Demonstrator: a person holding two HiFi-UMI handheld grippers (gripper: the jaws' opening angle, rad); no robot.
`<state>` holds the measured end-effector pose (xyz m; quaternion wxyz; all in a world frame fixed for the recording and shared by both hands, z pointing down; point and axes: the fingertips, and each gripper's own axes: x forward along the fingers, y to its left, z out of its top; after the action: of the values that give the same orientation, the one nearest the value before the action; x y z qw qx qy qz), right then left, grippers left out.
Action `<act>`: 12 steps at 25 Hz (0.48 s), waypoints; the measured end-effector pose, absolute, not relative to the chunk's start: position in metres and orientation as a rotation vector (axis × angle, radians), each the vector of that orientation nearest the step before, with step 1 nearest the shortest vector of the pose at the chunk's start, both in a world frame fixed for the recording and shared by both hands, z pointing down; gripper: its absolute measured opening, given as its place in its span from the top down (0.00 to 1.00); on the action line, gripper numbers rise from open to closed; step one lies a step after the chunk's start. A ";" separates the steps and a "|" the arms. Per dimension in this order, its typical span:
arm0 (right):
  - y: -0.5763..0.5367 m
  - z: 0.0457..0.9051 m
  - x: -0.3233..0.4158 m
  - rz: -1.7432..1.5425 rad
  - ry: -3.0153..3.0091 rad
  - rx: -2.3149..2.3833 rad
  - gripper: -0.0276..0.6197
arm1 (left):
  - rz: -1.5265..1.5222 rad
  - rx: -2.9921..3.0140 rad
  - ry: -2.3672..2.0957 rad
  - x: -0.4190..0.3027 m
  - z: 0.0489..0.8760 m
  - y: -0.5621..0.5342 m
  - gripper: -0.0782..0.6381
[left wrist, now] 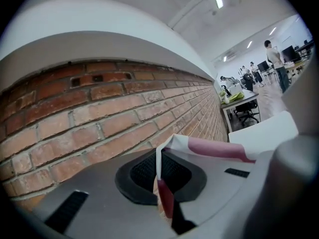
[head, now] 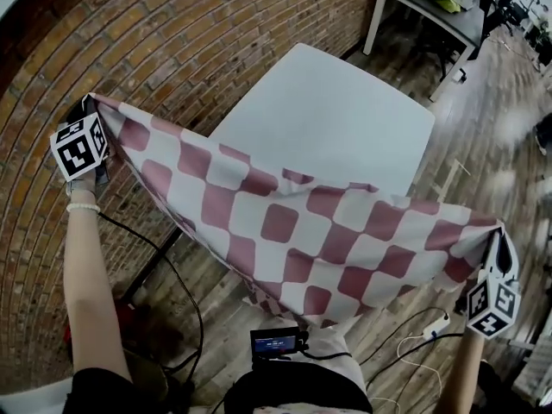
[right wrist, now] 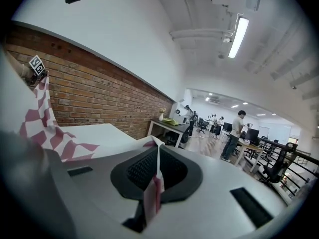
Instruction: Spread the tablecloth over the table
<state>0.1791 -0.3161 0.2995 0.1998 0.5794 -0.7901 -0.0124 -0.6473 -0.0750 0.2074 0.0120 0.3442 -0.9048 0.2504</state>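
**Cloth stretched between two grippers, short of the counter**

We hold the checked tablecloth (head: pixel 285 231) in the air by two corners, so that it hangs as one broad sheet rather than a bunch. The left gripper (head: pixel 90 110) has its fingers closed on one corner, up near the brick wall (head: pixel 172 41). Its own view shows a thin fold of cloth pinched between them. The right gripper (head: pixel 498 248) has its fingers closed on the other corner in the same way, on the opposite side.

Keeping our hands well apart draws the top edge fairly taut, though it sags a little in the middle. The cloth hangs on our near side of the white counter (head: pixel 336 110) and hides its near corner. We cannot tell whether it touches there. Most of the counter top lies bare.

We judge the spreading barely begun, since the sheet has yet to be carried across the top and laid down. A pinch this thin could slip if we tug hard.
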 end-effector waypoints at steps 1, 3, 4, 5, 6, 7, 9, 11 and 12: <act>-0.319 0.301 0.176 -0.037 -2.197 1.622 0.91 | 0.791 1.083 -2.816 -0.654 0.208 -0.085 0.87; -0.323 0.305 0.172 -0.039 -2.165 1.629 0.91 | 0.808 1.116 -2.798 -0.666 0.212 -0.109 0.87; -0.325 0.307 0.172 -0.036 -2.148 1.635 0.91 | 0.815 1.134 -2.788 -0.670 0.214 -0.123 0.87; -0.327 0.309 0.172 -0.033 -2.132 1.641 0.91 | 0.820 1.152 -2.779 -0.673 0.216 -0.136 0.87; -0.331 0.310 0.173 -0.030 -2.117 1.649 0.91 | 0.823 1.168 -2.772 -0.676 0.218 -0.150 0.87; -0.334 0.312 0.174 -0.028 -2.101 1.658 0.91 | 0.829 1.185 -2.763 -0.678 0.220 -0.164 0.87; -0.342 0.315 0.177 -0.030 -2.064 1.673 0.91 | 0.848 1.220 -2.741 -0.681 0.225 -0.194 0.87; -0.350 0.321 0.181 -0.038 -2.027 1.678 0.91 | 0.869 1.253 -2.719 -0.682 0.232 -0.220 0.87; -0.353 0.325 0.183 -0.042 -2.010 1.681 0.91 | 0.876 1.268 -2.711 -0.683 0.236 -0.231 0.87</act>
<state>0.1827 -0.3531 0.3252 0.2576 0.6197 -0.7412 -0.0156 -0.6831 -0.2313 0.2360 0.0114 0.4066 -0.8693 0.2807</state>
